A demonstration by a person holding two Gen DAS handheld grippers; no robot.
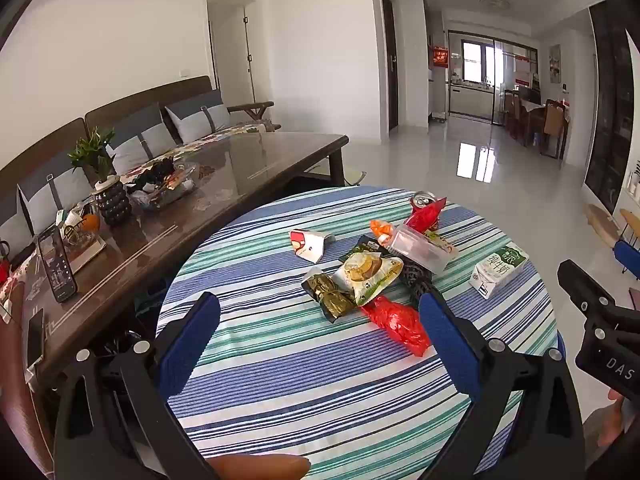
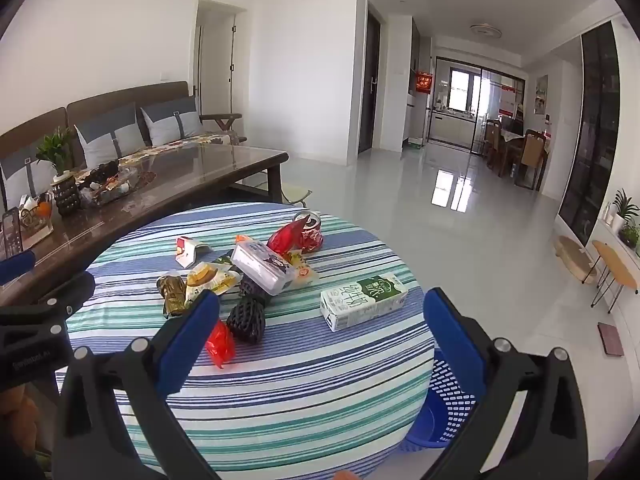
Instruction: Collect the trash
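Looking down, I see all the trash (image 1: 372, 276) on the counter (image 1: 320, 380); blue basket (image 2: 444, 404), lower right, looks empty; left gripper (image 1: 320, 332) and right gripper (image 2: 322, 326) both released, holding nothing.

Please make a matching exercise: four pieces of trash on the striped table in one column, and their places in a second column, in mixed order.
Things:
1. milk carton
2. red can
3. red plastic bag
4. small red-and-white carton

Places:
A. far end of the pile
B. nearest the camera, beside the black foam net
C. alone, right of the pile
D. left side of the pile, towards the coffee table

Pairs: 1-C, 2-A, 3-B, 4-D
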